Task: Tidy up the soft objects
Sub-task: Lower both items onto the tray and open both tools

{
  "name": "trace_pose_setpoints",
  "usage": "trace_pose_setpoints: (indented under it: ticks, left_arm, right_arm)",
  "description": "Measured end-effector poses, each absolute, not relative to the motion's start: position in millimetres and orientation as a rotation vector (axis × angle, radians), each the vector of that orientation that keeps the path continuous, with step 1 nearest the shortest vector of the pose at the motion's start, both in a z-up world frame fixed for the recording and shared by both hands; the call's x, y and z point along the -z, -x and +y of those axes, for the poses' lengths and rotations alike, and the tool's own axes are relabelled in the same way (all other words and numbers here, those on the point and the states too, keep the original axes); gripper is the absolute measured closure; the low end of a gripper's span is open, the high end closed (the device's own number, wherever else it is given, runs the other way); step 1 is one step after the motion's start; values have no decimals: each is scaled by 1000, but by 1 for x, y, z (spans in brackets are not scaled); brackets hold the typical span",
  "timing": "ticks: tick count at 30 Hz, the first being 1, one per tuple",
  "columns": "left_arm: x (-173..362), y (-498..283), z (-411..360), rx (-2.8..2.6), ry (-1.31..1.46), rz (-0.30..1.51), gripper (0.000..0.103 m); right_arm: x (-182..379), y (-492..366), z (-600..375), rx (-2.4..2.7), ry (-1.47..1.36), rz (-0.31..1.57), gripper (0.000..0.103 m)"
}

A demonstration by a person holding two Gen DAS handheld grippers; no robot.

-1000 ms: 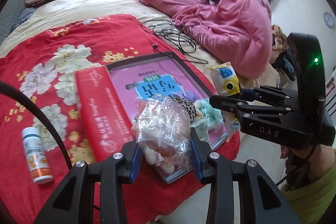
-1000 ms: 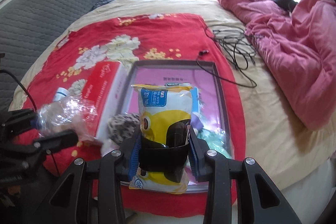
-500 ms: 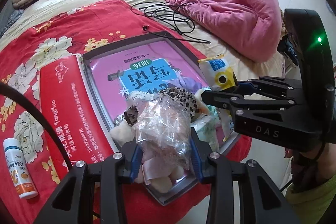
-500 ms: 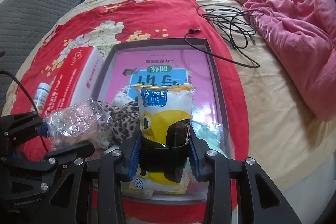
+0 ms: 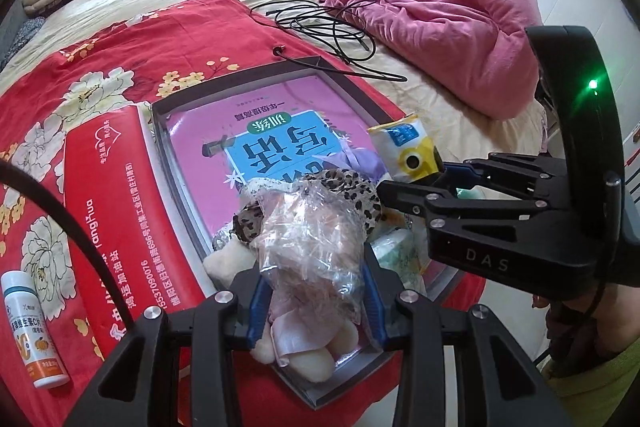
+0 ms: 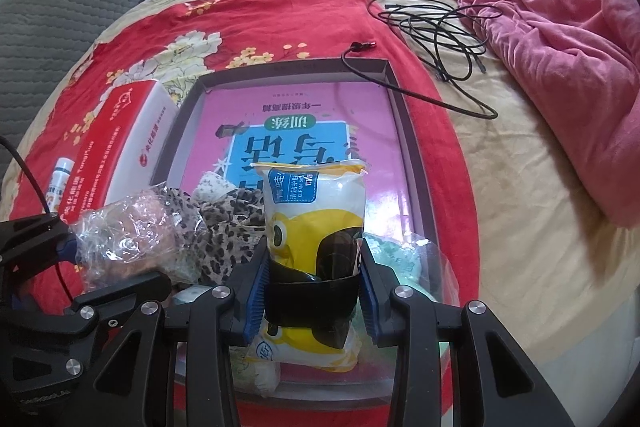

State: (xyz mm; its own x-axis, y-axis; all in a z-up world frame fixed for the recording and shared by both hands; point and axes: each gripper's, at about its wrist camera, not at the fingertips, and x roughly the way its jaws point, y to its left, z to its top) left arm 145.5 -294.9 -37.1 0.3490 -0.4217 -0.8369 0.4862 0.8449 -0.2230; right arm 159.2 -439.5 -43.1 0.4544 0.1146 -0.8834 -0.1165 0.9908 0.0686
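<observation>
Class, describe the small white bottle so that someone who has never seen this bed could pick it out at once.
Start at the red floral blanket spread over the bed, then find the long red box lying beside the grey tray. On the box's far side from the tray lies the small white bottle. Unlike the soft things around, it is rigid, with an orange label.

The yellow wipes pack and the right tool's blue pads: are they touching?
Touching. The right wrist view shows both blue pads pressed against the sides of the yellow wipes pack, held in the right tool.

You've got a black cable coiled on the bed beside the pink duvet, plus a pill bottle left of the red box.
</observation>
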Motion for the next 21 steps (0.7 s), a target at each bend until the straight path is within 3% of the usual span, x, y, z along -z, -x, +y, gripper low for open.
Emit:
trace_pose_setpoints:
  ticks: [7, 12, 15, 19, 21]
  left_arm:
    - [40, -150, -295, 591, -58, 1070, 62]
    - [40, -152, -293, 596, -38, 1072, 61]
    - [39, -152, -293, 606, -29, 1074, 59]
    - [38, -153, -290, 633, -1, 1075, 45]
    - [36, -153, -290, 648, 10, 1075, 43]
  right_arm:
    - [46, -160, -438, -154, 1, 1081, 61]
    - [34, -159, -438, -143, 8, 1023, 48]
    - [23, -157, -441, -128, 8, 1000, 46]
    - [7, -149, -445, -92, 15, 962, 39]
    - [-2, -143, -449, -79, 0, 941, 36]
